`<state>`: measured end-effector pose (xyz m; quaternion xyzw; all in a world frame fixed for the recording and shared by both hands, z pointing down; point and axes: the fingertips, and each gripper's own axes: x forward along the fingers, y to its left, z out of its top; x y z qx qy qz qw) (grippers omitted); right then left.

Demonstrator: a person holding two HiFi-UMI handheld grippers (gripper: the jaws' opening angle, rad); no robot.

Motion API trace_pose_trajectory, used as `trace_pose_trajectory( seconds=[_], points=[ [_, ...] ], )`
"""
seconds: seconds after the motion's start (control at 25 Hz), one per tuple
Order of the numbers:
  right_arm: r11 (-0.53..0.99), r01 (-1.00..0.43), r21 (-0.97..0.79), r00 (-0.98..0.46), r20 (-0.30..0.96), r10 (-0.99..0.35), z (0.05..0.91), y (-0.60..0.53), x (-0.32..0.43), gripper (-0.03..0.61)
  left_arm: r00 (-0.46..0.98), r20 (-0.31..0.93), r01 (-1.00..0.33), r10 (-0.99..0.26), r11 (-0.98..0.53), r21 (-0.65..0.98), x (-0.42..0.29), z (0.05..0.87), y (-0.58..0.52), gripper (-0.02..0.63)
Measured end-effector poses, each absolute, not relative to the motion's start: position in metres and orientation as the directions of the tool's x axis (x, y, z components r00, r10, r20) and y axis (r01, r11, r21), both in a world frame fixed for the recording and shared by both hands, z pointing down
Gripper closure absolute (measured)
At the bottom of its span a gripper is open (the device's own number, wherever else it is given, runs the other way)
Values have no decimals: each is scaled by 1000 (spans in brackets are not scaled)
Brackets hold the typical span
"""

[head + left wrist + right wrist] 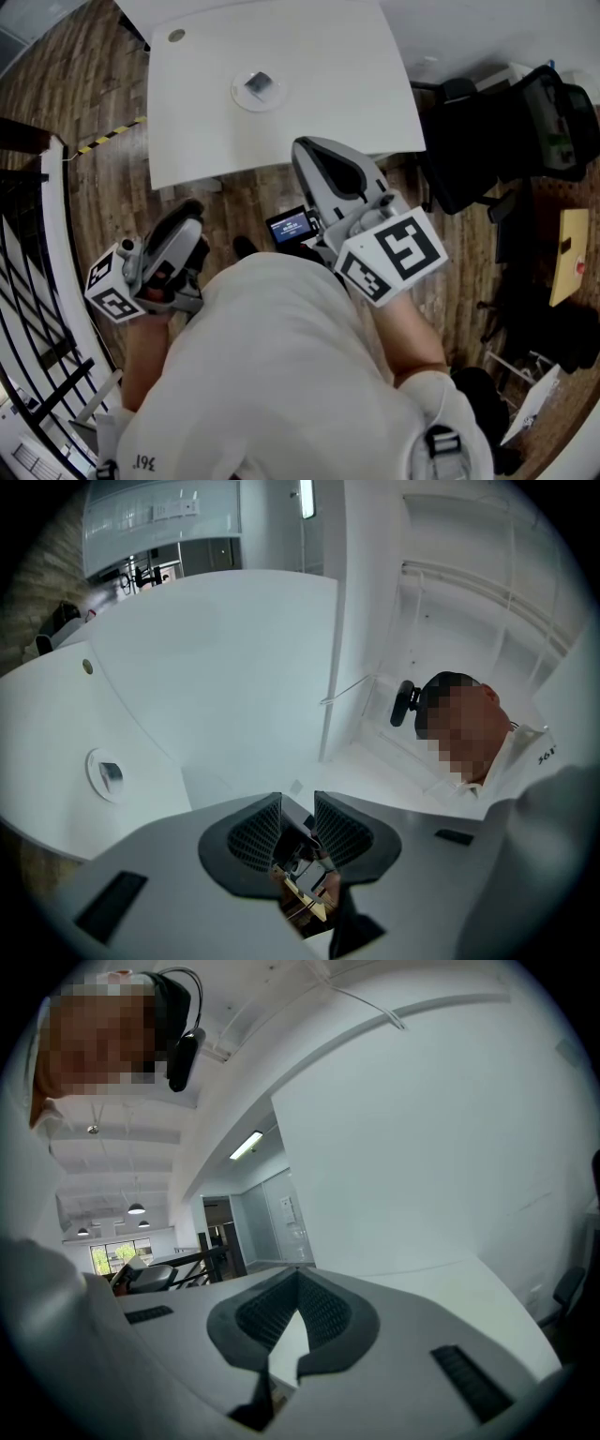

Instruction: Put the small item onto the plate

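A small round plate sits on the white table, and a small silvery item lies on it. The left gripper view shows the same plate far off at the left, with the item on it. My left gripper hangs low at my left side, short of the table; its jaws stand slightly apart with nothing between them. My right gripper is raised near the table's front edge. Its pads meet at the tips, shut on nothing, and point up at a wall.
A small lit screen shows between the grippers, over the wooden floor. Black chairs and bags crowd the right side. A dark railing runs along the left. Striped tape marks the floor beside the table's left corner.
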<state>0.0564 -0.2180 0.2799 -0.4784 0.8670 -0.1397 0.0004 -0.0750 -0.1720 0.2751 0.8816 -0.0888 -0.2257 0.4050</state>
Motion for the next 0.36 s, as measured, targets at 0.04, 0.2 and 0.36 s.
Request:
trace_pose_trajectory(
  seconds=[0.04, 0.2, 0.36],
  points=[
    [503, -829, -242, -542, 134, -829, 280, -217, 57, 578, 883, -326, 27, -339, -655, 755, -75, 275, -171, 505],
    [507, -828, -238, -545, 133, -828, 280, -216, 58, 578, 883, -323, 24, -340, -655, 755, -73, 275, -168, 505],
    [513, -826, -232, -549, 130, -826, 279, -219, 58, 578, 883, -322, 20, -343, -657, 754, -72, 274, -170, 505]
  ],
)
